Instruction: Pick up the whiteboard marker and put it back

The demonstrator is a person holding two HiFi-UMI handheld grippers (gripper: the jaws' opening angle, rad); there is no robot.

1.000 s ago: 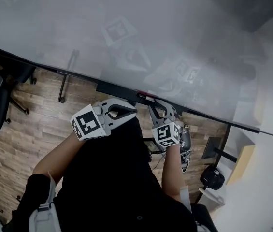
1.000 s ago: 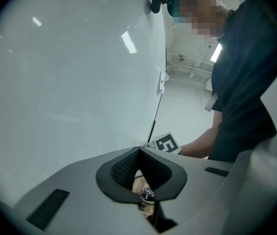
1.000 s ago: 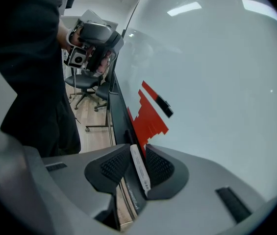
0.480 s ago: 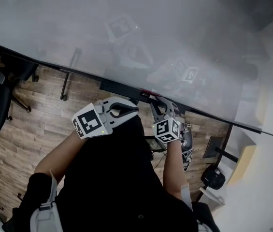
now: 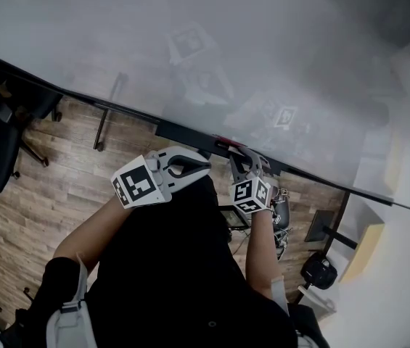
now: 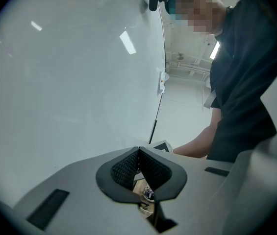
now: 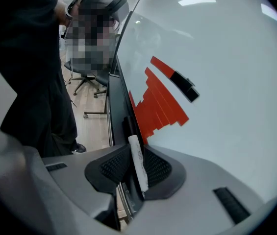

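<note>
**Status**

- The right gripper (image 7: 131, 153) is clamped on the whiteboard marker (image 7: 137, 161). The white barrel runs lengthwise between the two ribbed pads, and its dark capped end points away from the camera.
- The marker is at the black marker tray (image 7: 113, 99) along the lower edge of the whiteboard (image 7: 226, 53). Its barrel is roughly parallel to the tray. Whether it touches the ledge or is just above it cannot be determined.
- The left gripper (image 6: 138, 153) has its jaws closed together with nothing between them. In the head view it is beside the right gripper (image 5: 242, 158), near the same tray, and takes no part in the grasp.
- On the whiteboard beyond the marker there is a red stepped marking (image 7: 160, 102) with a small black block (image 7: 184, 85) at its upper end.

**Progress**

- The grasp is complete and secure.
- The marker is at tray level, so this moment fits either the lift-off or the return.
- Remaining, as judged: seat the barrel flat in the tray, open the right jaws, and withdraw along the tray line without rolling the marker off the ledge.
</note>
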